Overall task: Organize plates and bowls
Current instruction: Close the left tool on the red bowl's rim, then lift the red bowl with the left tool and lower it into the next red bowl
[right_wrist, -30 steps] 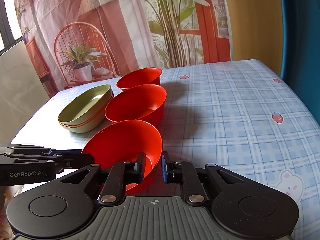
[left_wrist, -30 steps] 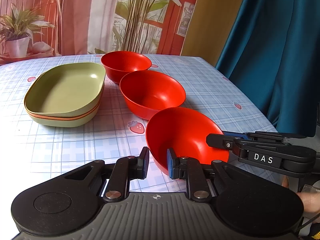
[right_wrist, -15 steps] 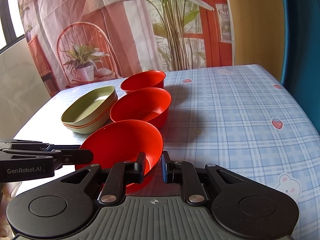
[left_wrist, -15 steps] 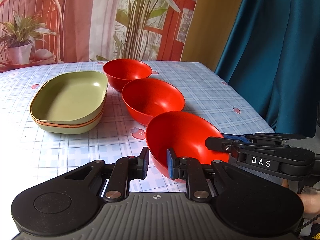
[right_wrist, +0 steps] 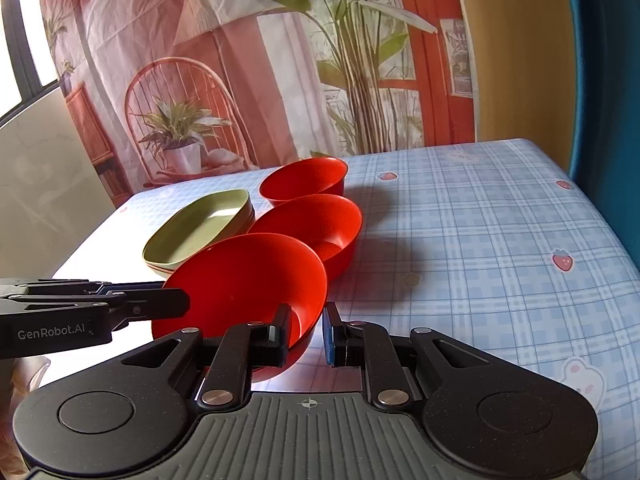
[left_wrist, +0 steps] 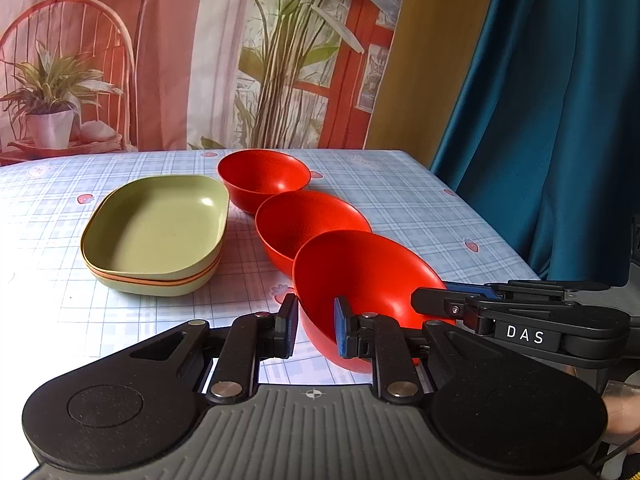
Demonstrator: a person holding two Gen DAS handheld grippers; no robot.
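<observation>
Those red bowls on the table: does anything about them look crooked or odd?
Yes. The nearest red bowl is tipped on its side, mouth facing the others, with the left gripper and right gripper straddling its rim on either side. The middle red bowl and far red bowl sit upright beside the stacked green plates.

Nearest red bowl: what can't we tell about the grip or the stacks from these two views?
- Nearest red bowl: underside hidden by its own wall and both gripper bodies; lifted or resting, unclear.
- Left gripper, right gripper: each straddles the rim; pad contact not visible.
- Green plate stack: count unclear; rims overlap, and the bowl partly hides them in the right wrist view.
</observation>
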